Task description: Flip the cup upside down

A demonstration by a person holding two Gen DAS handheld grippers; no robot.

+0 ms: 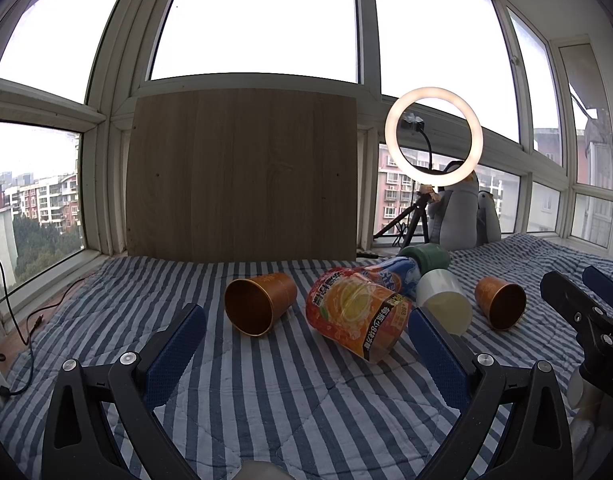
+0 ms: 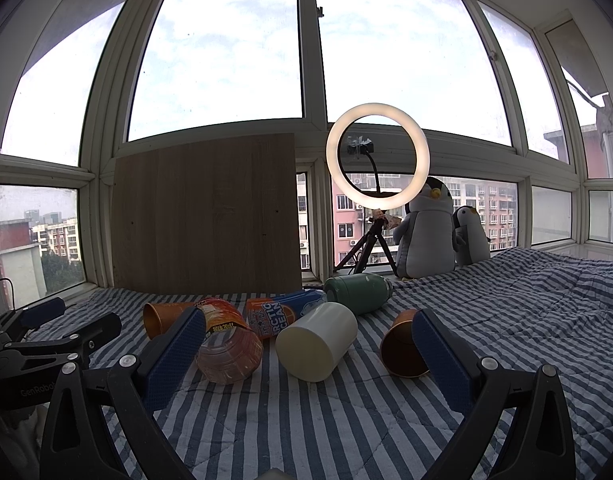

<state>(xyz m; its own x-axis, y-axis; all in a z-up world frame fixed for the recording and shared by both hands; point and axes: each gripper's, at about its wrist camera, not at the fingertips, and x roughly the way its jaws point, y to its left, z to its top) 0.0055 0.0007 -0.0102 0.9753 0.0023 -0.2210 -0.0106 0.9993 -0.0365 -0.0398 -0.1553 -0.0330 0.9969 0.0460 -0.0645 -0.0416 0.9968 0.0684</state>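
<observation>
Two copper cups lie on their sides on the striped blanket. The left cup (image 1: pixel 258 304) has its mouth toward me, just beyond my left gripper (image 1: pixel 306 344), which is open and empty. The right cup (image 1: pixel 500 302) lies further right; in the right wrist view it (image 2: pixel 402 348) sits against the right finger's inner side (image 2: pixel 438 356). My right gripper (image 2: pixel 306 356) is open and empty. The left cup also shows in the right wrist view (image 2: pixel 162 316), partly hidden behind the left finger.
An orange drink bottle (image 1: pixel 358 312), a blue can (image 1: pixel 394 276), a white cylinder (image 1: pixel 444 300) and a green flask (image 1: pixel 426 258) lie between the cups. A wooden board (image 1: pixel 242 176) leans on the window. A ring light (image 1: pixel 434 136) and plush penguins (image 2: pixel 426 232) stand behind.
</observation>
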